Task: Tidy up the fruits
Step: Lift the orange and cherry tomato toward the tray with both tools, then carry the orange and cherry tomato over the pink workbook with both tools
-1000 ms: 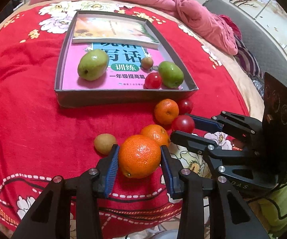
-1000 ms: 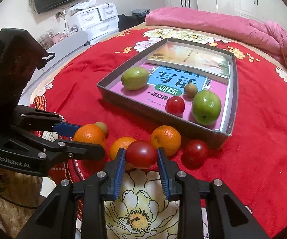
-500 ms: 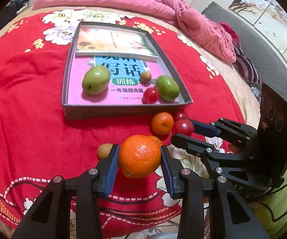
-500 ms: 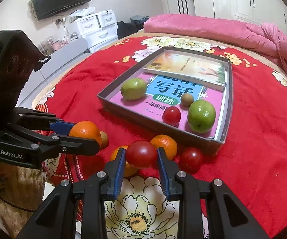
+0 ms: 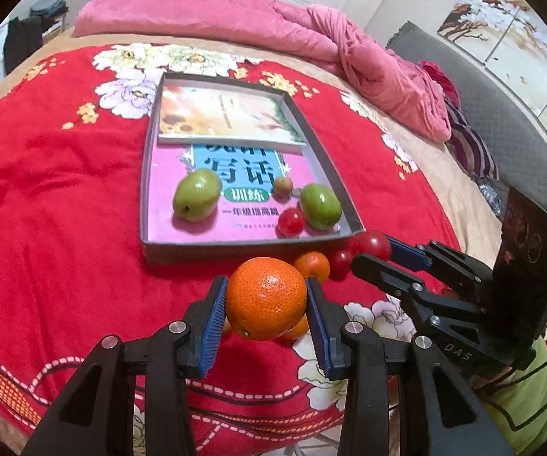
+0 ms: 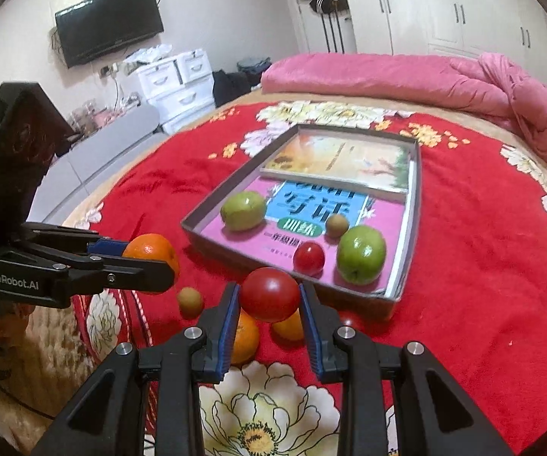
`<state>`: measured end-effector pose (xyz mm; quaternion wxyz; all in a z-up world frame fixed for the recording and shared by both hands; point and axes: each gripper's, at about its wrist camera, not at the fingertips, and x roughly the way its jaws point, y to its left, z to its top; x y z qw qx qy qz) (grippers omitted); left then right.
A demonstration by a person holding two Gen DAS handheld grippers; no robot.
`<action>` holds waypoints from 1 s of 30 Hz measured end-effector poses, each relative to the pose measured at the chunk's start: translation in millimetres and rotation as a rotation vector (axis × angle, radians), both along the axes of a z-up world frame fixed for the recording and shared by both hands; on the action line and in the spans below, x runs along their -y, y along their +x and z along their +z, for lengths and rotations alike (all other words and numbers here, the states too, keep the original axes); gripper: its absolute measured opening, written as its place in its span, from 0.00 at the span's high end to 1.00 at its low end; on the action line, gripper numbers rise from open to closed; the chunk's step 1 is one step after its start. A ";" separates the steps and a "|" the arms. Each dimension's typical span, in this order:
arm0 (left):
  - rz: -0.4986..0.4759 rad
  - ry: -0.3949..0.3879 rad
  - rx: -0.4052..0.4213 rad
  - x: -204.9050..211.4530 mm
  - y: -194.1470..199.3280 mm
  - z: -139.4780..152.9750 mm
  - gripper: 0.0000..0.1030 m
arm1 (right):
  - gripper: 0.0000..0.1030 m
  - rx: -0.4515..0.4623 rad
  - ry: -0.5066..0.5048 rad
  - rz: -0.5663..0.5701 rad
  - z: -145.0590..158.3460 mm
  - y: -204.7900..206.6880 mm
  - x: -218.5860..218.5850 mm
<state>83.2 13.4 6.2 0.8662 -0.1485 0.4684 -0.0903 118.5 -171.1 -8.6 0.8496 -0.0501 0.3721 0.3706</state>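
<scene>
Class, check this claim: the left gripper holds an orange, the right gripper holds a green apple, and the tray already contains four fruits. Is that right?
Not quite. The right gripper holds a red tomato, not a green apple, as the right wrist view shows. The left gripper does hold an orange, and the tray contains four fruits.

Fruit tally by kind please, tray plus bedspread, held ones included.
Oranges: 3
Red tomatoes: 3
Green fruits: 2
Small brown fruits: 2
Total: 10
</scene>
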 end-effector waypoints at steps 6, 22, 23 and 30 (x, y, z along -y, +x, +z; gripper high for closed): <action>0.032 0.008 0.031 -8.5 4.3 11.3 0.59 | 0.69 0.024 0.034 -0.024 7.8 2.6 5.3; 0.088 0.014 0.089 -21.0 19.6 30.8 0.59 | 0.69 0.065 0.058 -0.090 18.0 8.7 19.1; 0.090 0.016 0.094 -21.6 20.9 31.8 0.59 | 0.69 0.067 0.060 -0.096 18.7 9.5 20.6; 0.102 0.014 0.099 -22.3 29.1 33.4 0.59 | 0.69 0.077 0.071 -0.138 22.8 16.9 32.4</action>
